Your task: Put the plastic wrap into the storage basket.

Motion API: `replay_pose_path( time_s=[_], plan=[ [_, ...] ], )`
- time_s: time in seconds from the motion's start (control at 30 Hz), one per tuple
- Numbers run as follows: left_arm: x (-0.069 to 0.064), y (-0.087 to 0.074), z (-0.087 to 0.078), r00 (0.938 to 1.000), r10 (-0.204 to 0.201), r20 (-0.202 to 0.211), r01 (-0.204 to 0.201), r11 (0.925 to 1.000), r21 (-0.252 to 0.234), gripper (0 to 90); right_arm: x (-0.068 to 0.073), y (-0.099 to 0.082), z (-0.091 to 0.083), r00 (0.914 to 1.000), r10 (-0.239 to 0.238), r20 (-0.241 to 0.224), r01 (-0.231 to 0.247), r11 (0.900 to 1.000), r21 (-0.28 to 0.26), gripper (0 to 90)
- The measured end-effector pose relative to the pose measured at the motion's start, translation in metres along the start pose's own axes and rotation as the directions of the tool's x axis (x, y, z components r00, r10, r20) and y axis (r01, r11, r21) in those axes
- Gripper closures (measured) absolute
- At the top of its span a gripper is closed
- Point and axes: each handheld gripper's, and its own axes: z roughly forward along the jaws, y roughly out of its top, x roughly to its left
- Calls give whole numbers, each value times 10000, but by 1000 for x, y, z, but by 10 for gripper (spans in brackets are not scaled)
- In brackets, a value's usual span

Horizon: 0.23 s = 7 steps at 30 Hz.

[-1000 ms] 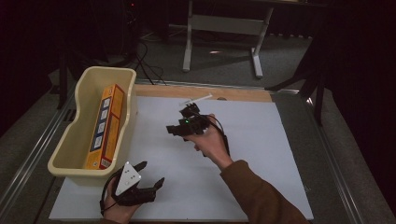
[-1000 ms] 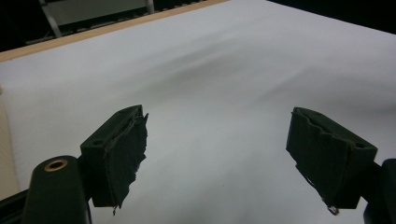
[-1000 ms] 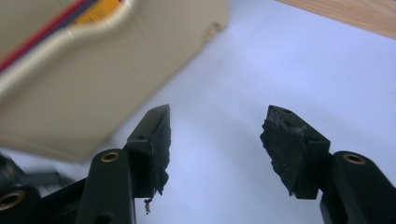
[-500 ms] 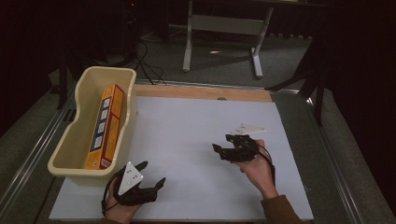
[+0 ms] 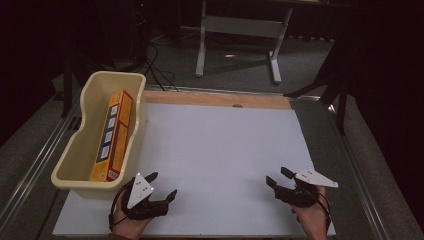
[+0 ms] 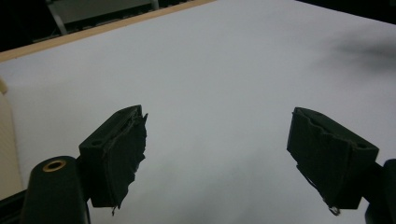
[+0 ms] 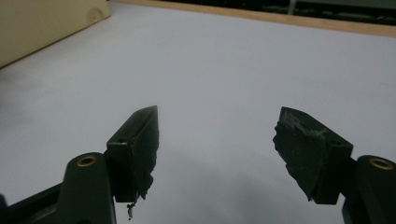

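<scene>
Left gripper (image 5: 161,188) jaws wide apart, right gripper (image 5: 278,178) likewise, both empty

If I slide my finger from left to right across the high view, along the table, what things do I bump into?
Cream tub → orange box standing inside it → left gripper, fingers open → bare white table sheet → right gripper, fingers open.

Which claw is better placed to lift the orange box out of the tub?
Left, probably. The left claw sits open right beside the cream tub holding the orange box. The right claw, also open, is at the table's far right corner.
</scene>
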Motion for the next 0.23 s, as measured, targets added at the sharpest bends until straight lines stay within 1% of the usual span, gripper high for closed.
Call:
replay_pose_path(
  time_s=[0.1,0.17,0.23],
  plan=[
    [1,0,0,10000,-15,1,15,10000,-12,196,-5,-6,-10,9994,-201,290,203,9998,-65,285],
    [1,0,0,10000,-32,2,32,10000,12,195,-8,-9,-15,9987,-204,475,209,9997,-102,283],
    [1,0,1,10000,-31,-49,32,10000,67,196,-11,-10,-19,9987,-171,474,180,9997,-190,272]
  ],
)
